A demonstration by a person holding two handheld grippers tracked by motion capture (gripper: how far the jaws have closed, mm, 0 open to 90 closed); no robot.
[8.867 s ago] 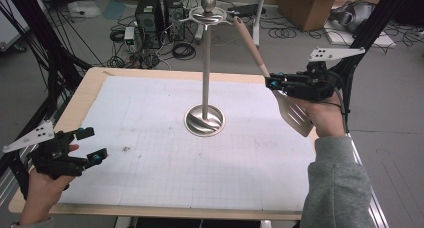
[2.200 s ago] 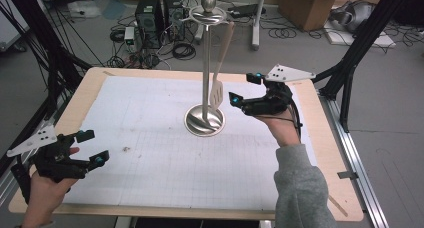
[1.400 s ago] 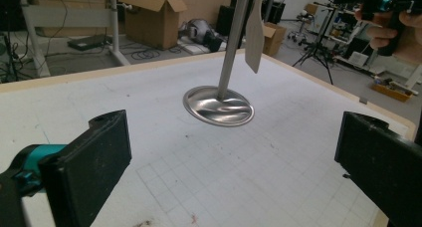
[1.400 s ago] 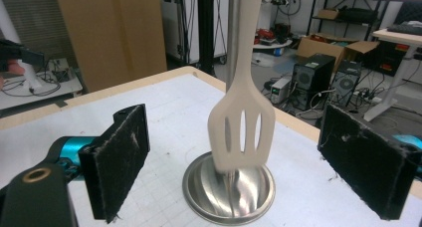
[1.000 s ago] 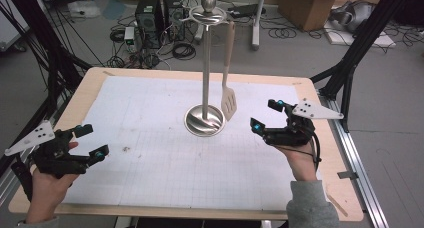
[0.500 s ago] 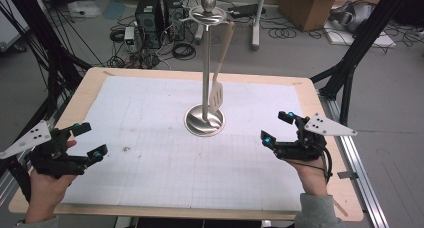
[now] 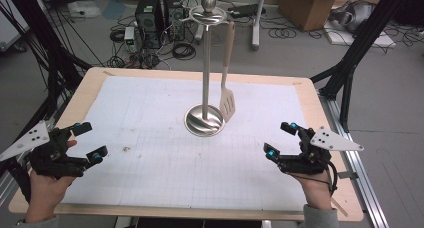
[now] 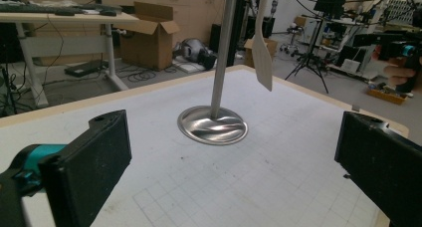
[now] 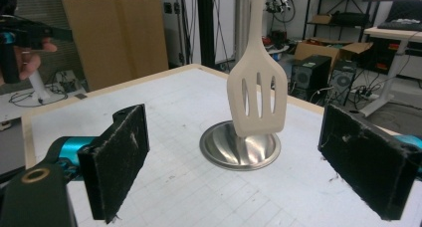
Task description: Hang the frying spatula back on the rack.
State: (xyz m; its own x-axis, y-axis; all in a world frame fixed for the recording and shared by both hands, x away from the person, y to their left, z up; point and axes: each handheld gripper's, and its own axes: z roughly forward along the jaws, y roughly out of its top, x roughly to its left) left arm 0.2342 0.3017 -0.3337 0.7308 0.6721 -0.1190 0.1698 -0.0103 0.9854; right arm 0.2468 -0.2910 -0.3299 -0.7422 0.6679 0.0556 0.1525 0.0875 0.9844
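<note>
Spatula hangs from the top ring of the metal stand, handle up, slotted blade down, just beside the pole and over the edge of the round base. Blade clear of the tabletop; whether it touches the base, cannot tell. Stand sits near the middle of the white gridded mat. Right hand-held gripper rests low at the right side of the tabletop, well apart from the stand, jaws spread wide, nothing between them; its own view looks straight at the spatula blade. Left hand-held gripper sits at the left edge, jaws likewise apart and empty, facing the stand.
</note>
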